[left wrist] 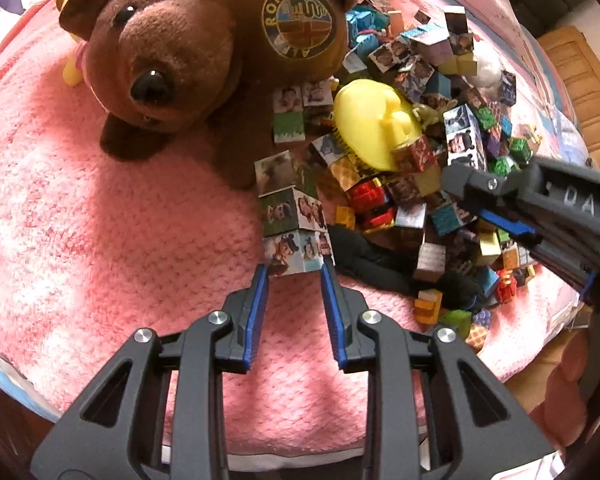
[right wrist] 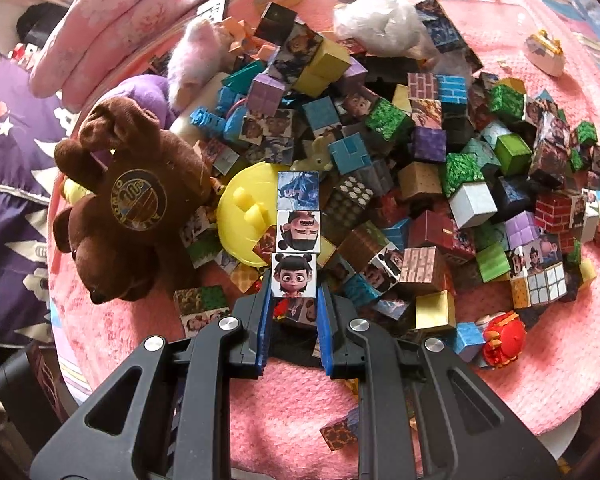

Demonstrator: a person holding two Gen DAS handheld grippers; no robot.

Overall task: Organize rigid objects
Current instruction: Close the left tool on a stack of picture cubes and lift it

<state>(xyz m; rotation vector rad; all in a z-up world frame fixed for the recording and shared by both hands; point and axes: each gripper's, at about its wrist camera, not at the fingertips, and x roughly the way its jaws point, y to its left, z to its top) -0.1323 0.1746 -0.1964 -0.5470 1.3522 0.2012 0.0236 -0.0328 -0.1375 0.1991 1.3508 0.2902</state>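
The left gripper (left wrist: 294, 270) is closing its blue pads on the nearest cube of a column of 3 picture cubes (left wrist: 290, 210) lying on the pink blanket (left wrist: 100, 220), just beside the brown teddy bear (left wrist: 188, 52). The jaws are standing about 1 cube-width apart, the tips touching or nearly touching the cube's sides; a firm grip cannot be confirmed.

The right gripper (right wrist: 294, 300) is holding the near end of a second strip of 3 cubes (right wrist: 298, 236), jaws closed onto the end cube, the strip projecting forward over the loose block pile (right wrist: 440, 184) and the yellow plastic toy (right wrist: 244, 216).

Recommended practice: squeeze flat faces squarely, keep the strip level (the joints between cubes are appearing able to give way), and lower it alongside the blanket column so edges align before letting go.

The cubes are looking rigid and small, with printed cartoon faces and glossy paper skins, likely slippery under the pads.
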